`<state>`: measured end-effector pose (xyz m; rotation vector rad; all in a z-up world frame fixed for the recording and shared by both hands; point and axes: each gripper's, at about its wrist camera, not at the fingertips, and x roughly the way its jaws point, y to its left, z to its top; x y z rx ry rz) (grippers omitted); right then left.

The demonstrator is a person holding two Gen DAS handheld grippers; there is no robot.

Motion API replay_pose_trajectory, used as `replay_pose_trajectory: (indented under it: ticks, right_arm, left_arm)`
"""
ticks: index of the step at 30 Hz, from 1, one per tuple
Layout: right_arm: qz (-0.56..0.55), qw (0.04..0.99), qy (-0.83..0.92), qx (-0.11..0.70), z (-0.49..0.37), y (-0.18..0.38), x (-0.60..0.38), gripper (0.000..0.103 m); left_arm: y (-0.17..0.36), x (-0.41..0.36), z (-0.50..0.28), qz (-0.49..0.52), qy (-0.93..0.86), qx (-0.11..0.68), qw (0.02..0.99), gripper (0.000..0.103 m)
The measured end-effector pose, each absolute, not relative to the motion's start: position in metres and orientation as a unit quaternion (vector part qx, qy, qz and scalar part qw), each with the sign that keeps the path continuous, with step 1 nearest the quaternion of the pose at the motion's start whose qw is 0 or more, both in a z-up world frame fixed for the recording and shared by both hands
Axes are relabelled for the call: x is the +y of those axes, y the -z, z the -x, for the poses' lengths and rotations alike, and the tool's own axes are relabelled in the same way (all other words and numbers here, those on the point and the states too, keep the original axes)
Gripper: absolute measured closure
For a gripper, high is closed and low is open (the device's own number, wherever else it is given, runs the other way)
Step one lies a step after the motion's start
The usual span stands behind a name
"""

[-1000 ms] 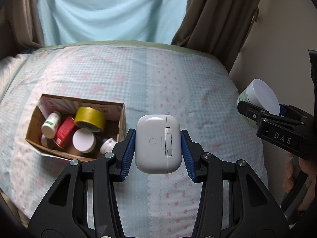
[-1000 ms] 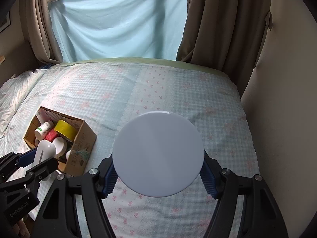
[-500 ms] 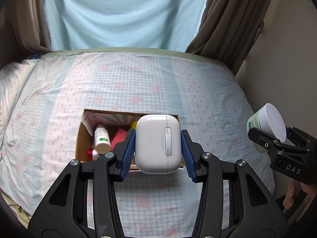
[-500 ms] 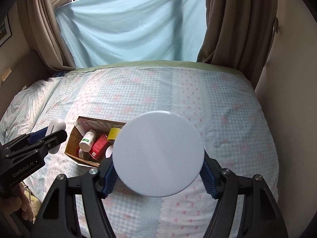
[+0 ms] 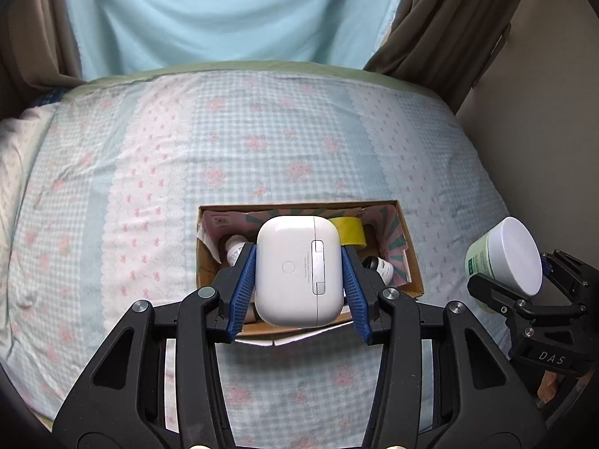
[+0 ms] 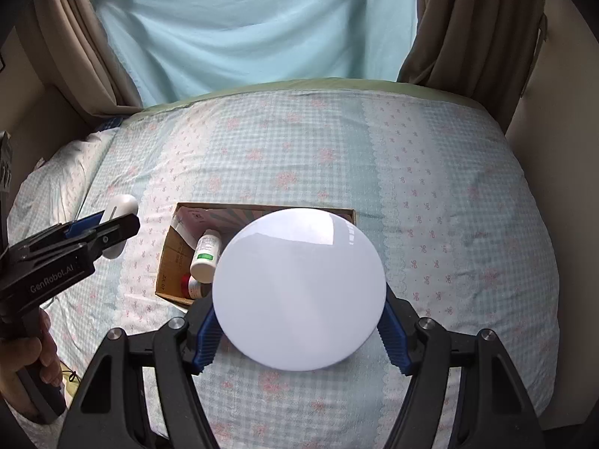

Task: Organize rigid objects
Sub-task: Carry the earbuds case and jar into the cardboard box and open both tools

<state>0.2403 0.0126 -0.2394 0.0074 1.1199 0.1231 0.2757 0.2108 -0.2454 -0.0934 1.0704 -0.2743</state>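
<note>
The left gripper (image 5: 298,287), clenched on the white earbud case (image 5: 299,270), now hangs over the cardboard box (image 5: 411,258), formerly far-left. The right gripper (image 6: 299,331) still grasps the white-lidded jar (image 6: 299,295), right of it.

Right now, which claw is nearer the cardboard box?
Left. The left claw, holding the white earbud case, hangs at the cardboard box. The right claw, holding the white-lidded jar, is off to the box's right.
</note>
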Motion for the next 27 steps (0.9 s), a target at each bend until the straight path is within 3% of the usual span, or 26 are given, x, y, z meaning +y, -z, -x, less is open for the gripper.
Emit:
replay_pose_trajectory:
  ticks: [15,27]
  right_arm:
    - [0.038,0.787,-0.136,0.601,-0.307,0.352,0.079,0.036]
    - [0.033,0.753,-0.159,0.637,-0.314,0.421,0.097,0.037]
  left_arm:
    - [0.350,0.206,-0.372,-0.006,0.161,0.590,0.791,0.062]
    - [0.424,0.192,-0.393,-0.020,0.169,0.656,0.735,0.062]
